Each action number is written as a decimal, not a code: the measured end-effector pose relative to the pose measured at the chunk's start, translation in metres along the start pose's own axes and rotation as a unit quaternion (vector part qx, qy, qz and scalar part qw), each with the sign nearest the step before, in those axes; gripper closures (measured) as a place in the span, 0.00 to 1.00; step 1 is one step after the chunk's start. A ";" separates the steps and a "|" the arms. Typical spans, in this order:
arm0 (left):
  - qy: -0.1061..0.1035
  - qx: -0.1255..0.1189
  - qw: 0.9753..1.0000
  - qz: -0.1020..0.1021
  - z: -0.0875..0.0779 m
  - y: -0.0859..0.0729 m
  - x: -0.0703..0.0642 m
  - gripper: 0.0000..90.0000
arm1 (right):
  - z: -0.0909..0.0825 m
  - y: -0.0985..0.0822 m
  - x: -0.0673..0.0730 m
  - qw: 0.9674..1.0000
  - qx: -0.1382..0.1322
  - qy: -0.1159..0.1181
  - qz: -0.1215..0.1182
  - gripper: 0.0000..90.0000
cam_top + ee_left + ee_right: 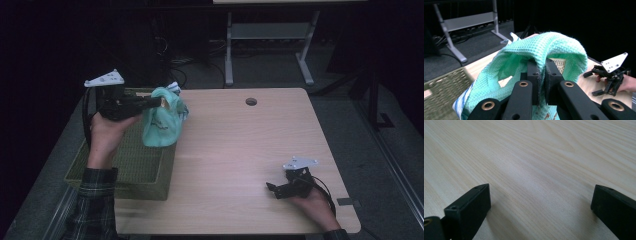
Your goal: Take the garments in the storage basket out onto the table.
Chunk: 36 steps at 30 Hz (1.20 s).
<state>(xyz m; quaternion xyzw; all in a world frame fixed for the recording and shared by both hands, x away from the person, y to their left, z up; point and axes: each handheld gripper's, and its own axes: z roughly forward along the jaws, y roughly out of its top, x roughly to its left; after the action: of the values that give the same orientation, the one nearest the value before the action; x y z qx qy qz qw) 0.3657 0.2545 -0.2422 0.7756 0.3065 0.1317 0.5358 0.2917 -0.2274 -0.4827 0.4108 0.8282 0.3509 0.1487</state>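
Your left gripper [161, 102] pinches a mint-green waffle-weave cloth [162, 120] in the left centre of the high view, and the cloth hangs in a loose bundle over the right edge of the woven green basket [125, 165], where basket meets wooden table [240, 150]. In the left gripper view the cloth [524, 57] drapes over both jaws, which are pressed together on a fold; a white label with dark print shows inside the fold, too small to read, and a blue-and-white striped edge peeks out at the lower left. The cloth's lower part is cut off by the frame there. Your right gripper [272, 190] rests low on the table at the lower right, jaws spread apart with bare wood between them.
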 end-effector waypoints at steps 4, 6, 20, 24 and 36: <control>-0.015 -0.001 1.000 0.004 0.011 0.003 -0.007 0.94 | 0.000 0.000 0.000 1.000 0.000 0.000 0.000 0.02; -0.020 -0.001 1.000 0.005 0.016 0.004 -0.010 0.94 | 0.000 0.000 0.000 1.000 0.000 0.000 0.000 0.02; -0.070 0.010 0.997 0.016 0.060 0.002 -0.038 0.94 | 0.000 0.000 0.000 1.000 0.000 0.000 0.000 0.02; -0.081 0.016 0.996 0.018 0.073 -0.001 -0.045 0.94 | 0.000 0.000 0.000 1.000 0.000 0.000 0.000 0.02; -0.110 0.032 0.993 0.019 0.110 -0.011 -0.062 0.94 | 0.000 0.000 0.000 1.000 0.000 0.001 0.002 0.02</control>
<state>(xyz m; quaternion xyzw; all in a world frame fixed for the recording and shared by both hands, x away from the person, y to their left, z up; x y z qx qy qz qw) 0.3721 0.1363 -0.2871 0.8080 0.2349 0.0455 0.5384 0.2914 -0.2272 -0.4826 0.4126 0.8274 0.3513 0.1474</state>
